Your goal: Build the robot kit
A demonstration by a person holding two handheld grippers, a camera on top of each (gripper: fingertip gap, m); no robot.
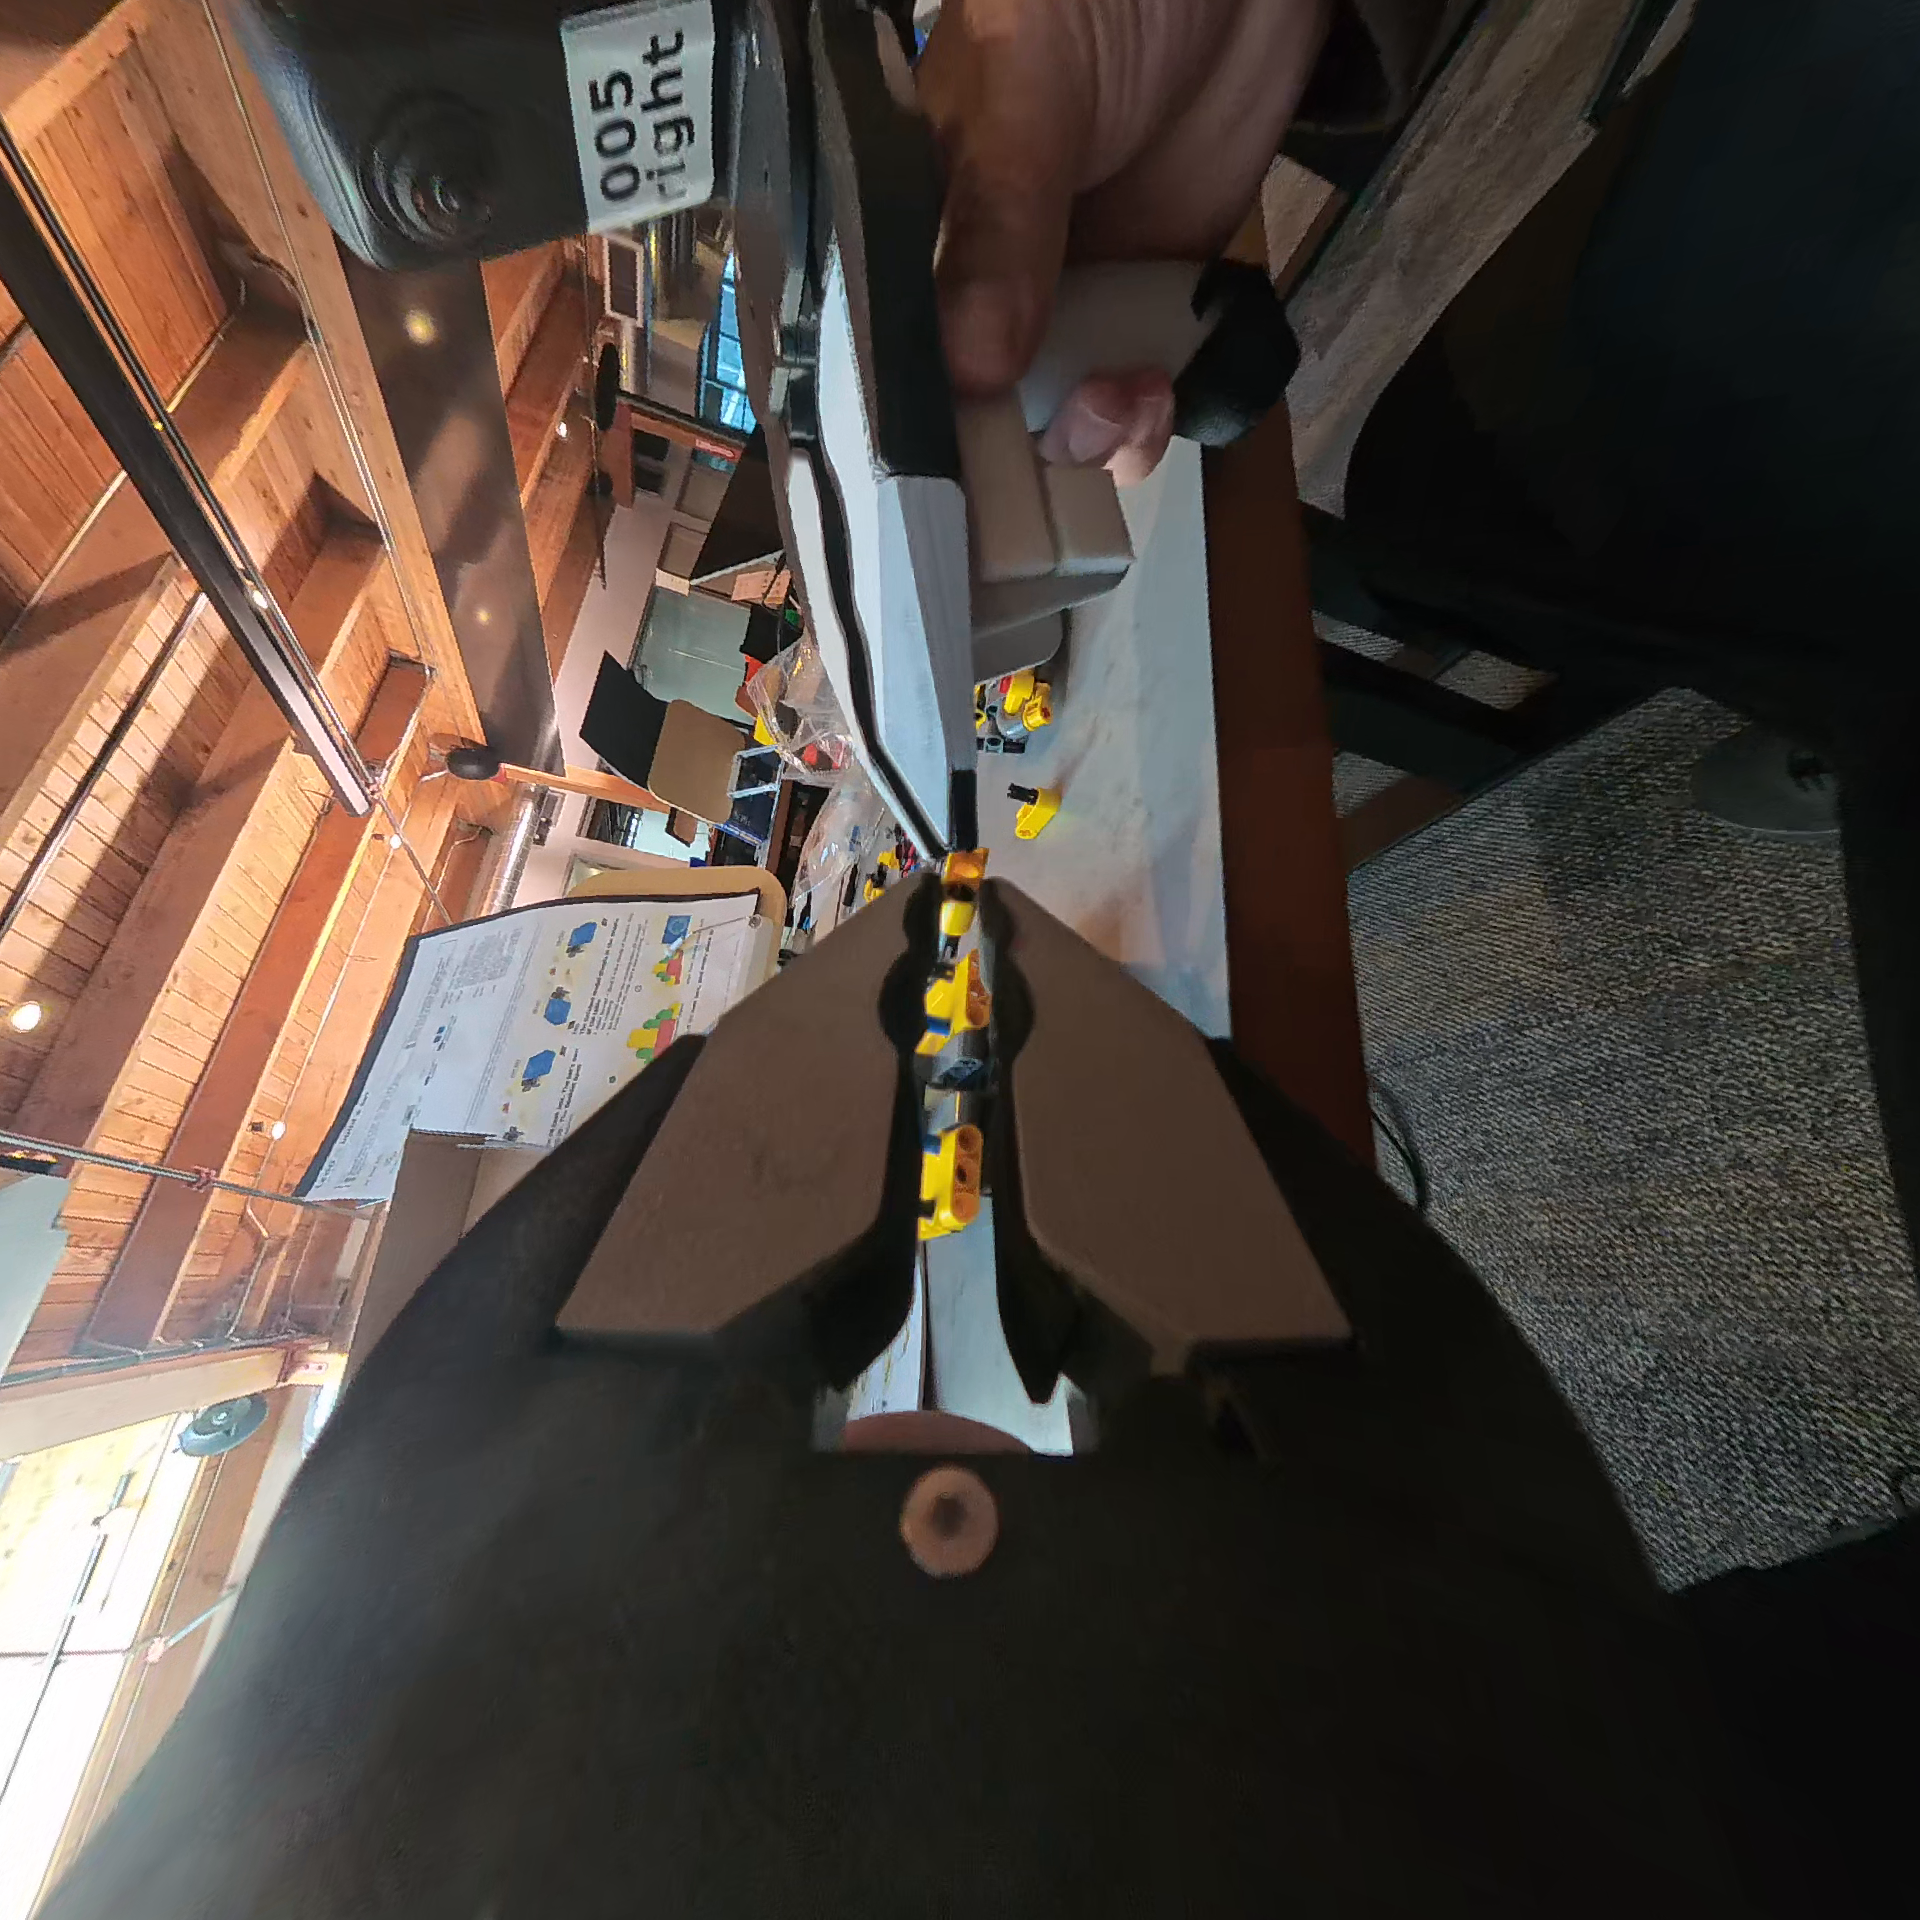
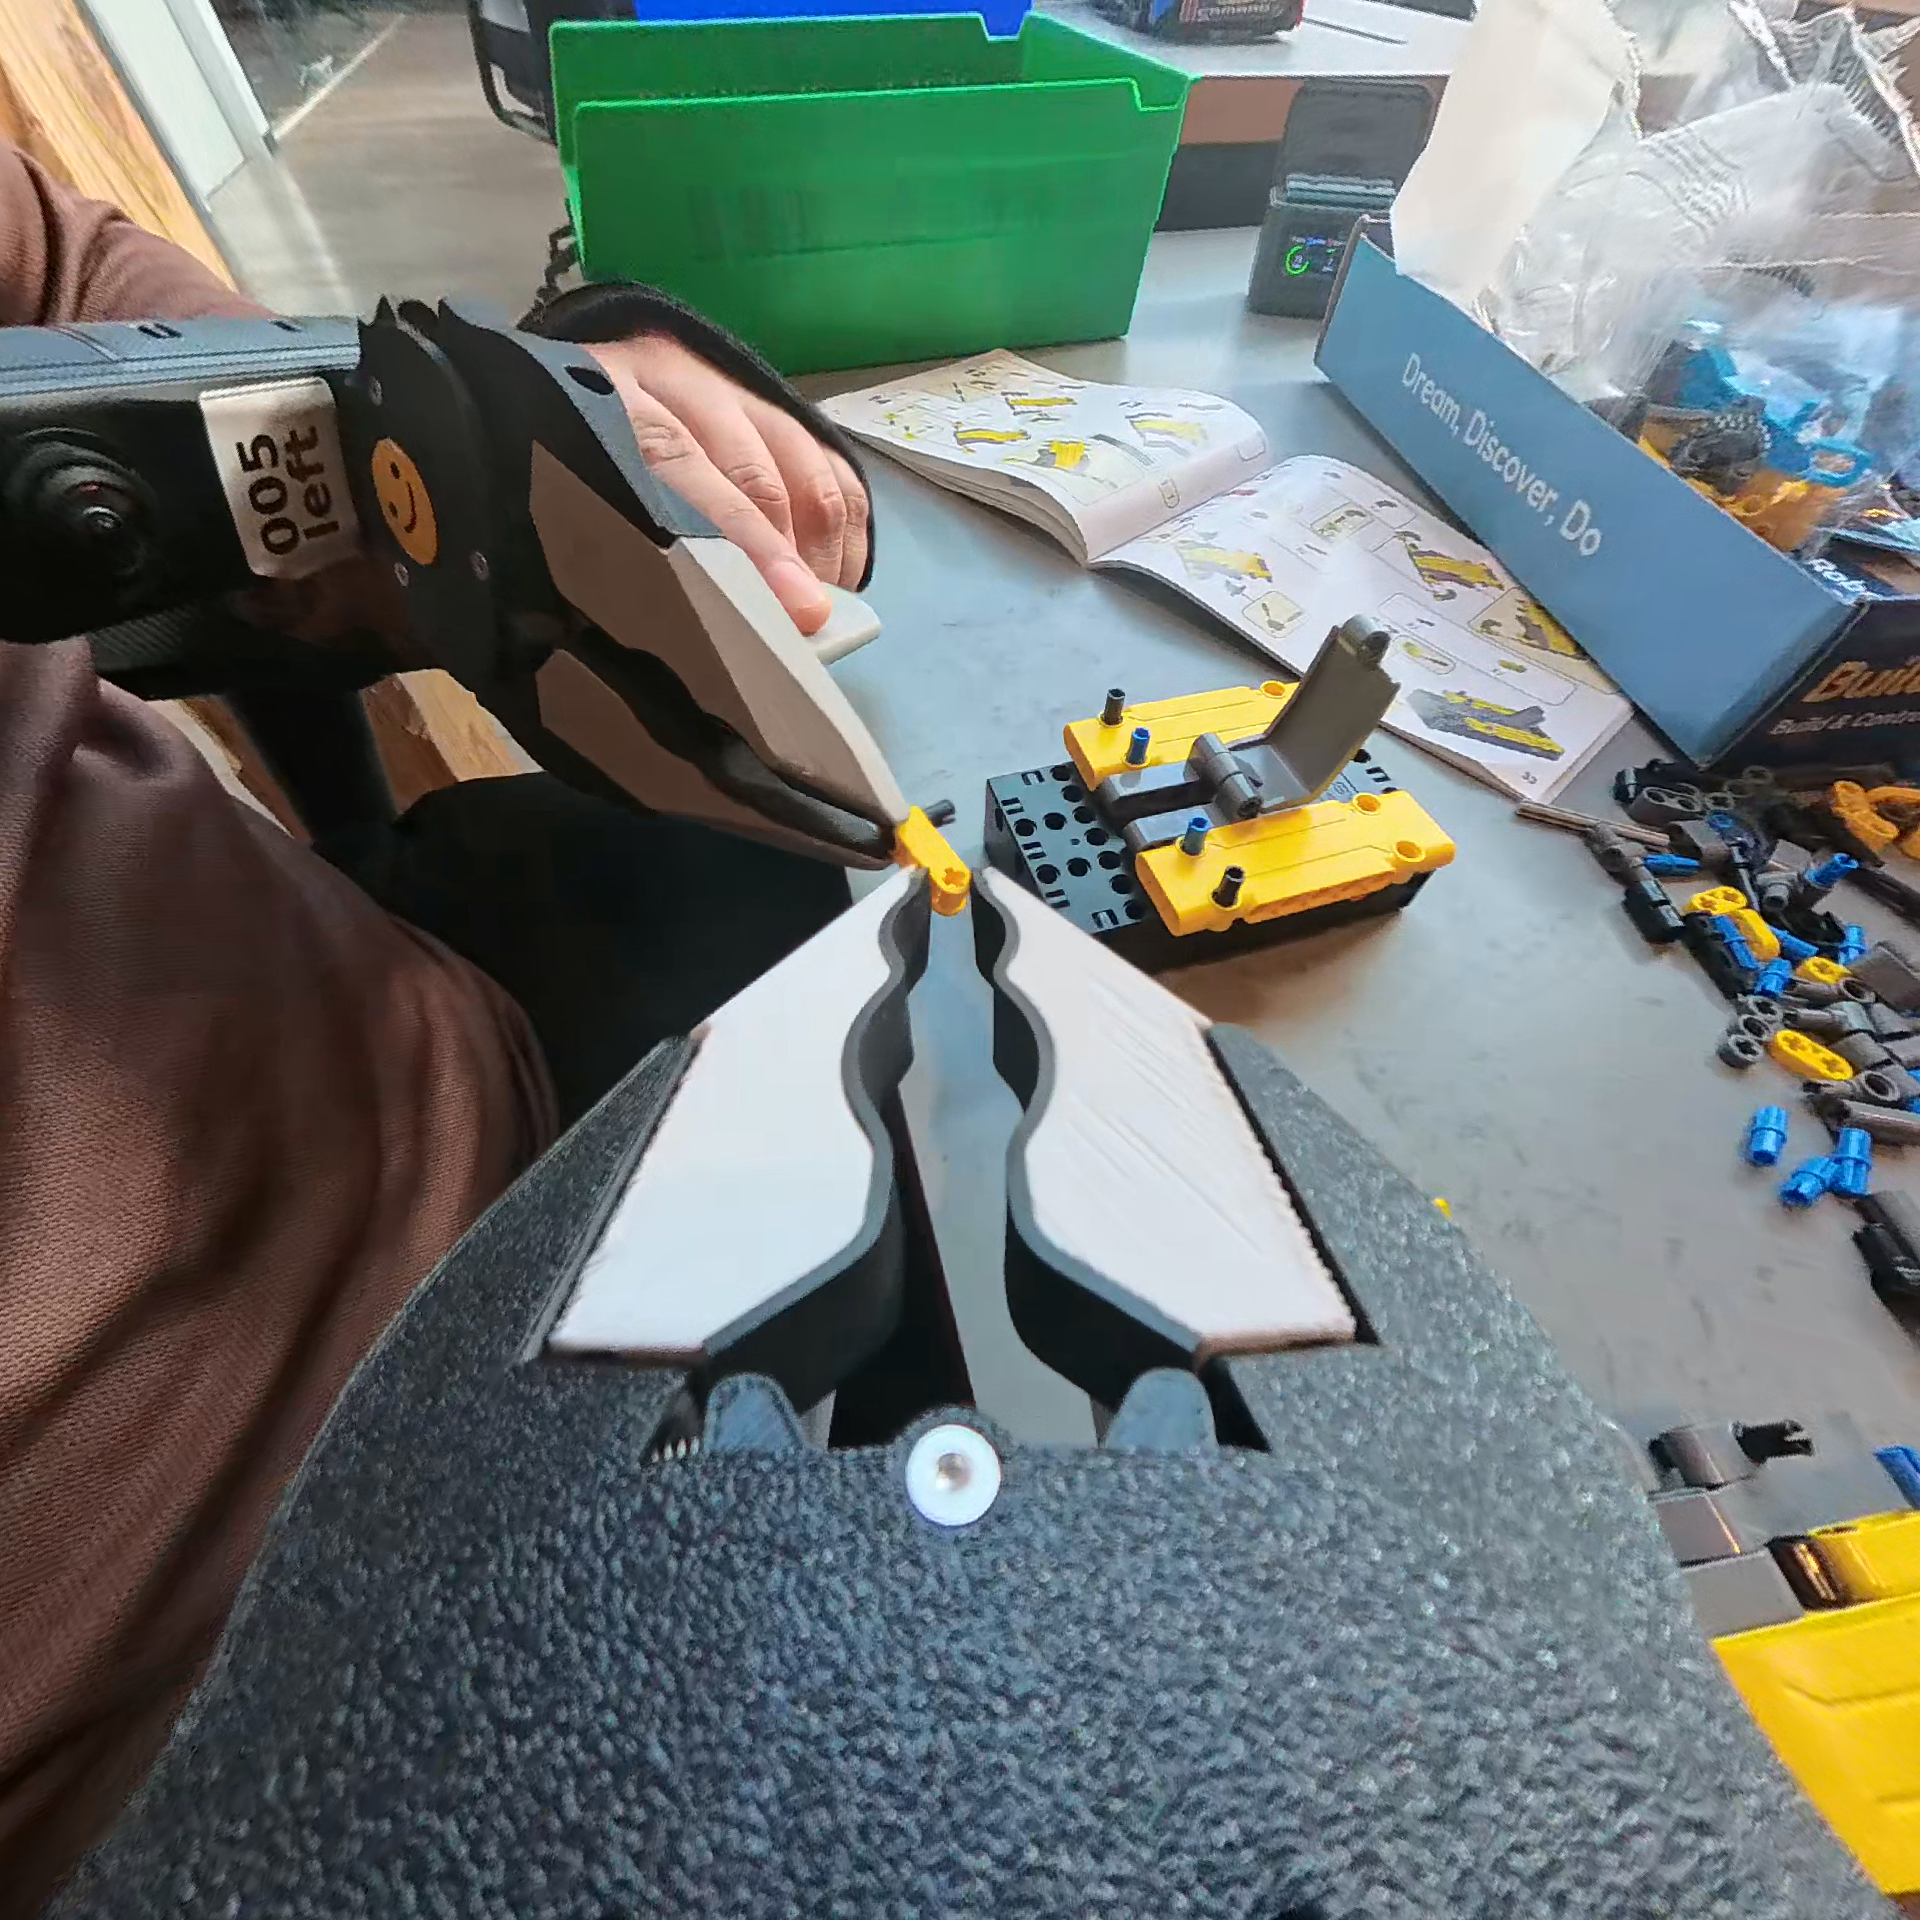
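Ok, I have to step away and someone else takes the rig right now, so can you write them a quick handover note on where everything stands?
Left gripper: shut on a small yellow connector with a black pin, held clear of the table.
Right gripper: tips flank the connector's lower end, jaws narrowly apart; I cannot tell whether they grip it.
Black-and-yellow build: stands on the grey table just beyond the tips; neither gripper touches it.
Open instruction booklet lies behind the build, and loose parts lie to its right.
The connector is not attached to the build.
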